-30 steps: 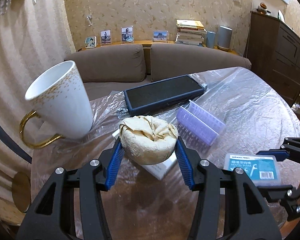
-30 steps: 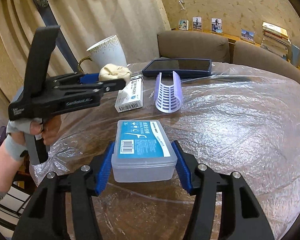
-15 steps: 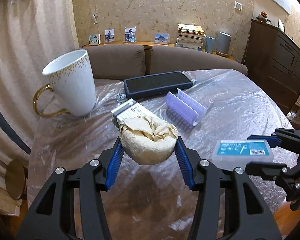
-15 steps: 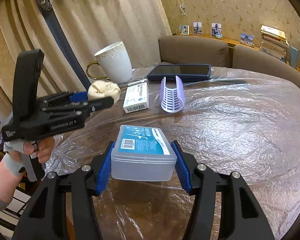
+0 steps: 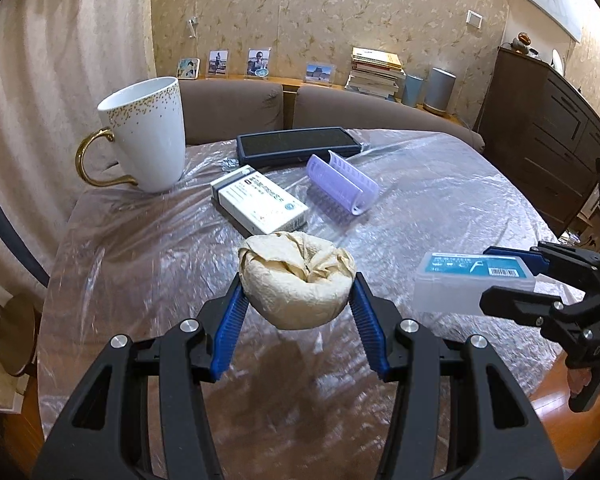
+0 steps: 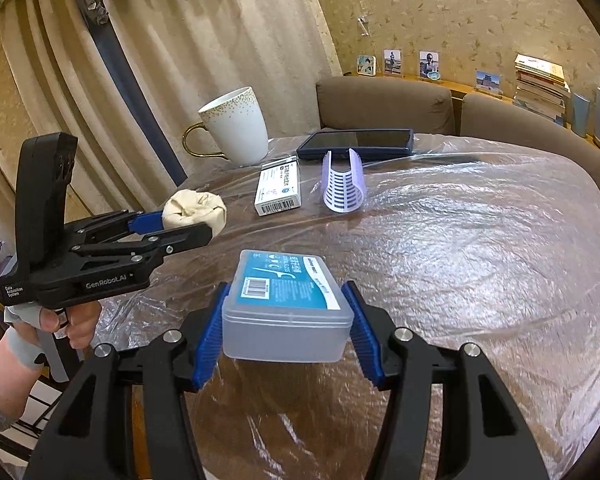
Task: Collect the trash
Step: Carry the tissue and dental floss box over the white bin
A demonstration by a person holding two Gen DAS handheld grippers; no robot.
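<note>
My left gripper (image 5: 298, 292) is shut on a crumpled beige paper ball (image 5: 298, 280) and holds it above the near part of the table. The ball also shows in the right wrist view (image 6: 195, 210), at the left gripper's tips. My right gripper (image 6: 286, 316) is shut on a clear plastic floss box with a blue label (image 6: 286, 306) and holds it above the table. The box also shows in the left wrist view (image 5: 474, 284), at the right. The grippers are side by side, apart.
On the plastic-covered table (image 5: 440, 200) stand a white mug with a gold handle (image 5: 144, 138), a white medicine box (image 5: 260, 204), a lilac plastic clip (image 5: 342, 186) and a dark tablet (image 5: 298, 146). A brown sofa (image 5: 340, 110) is behind, a dark cabinet (image 5: 548, 128) at the right.
Both grippers have drawn back from the table's far side and risen, each with its load. The medicine box, once under the ball, now lies well ahead of it.
</note>
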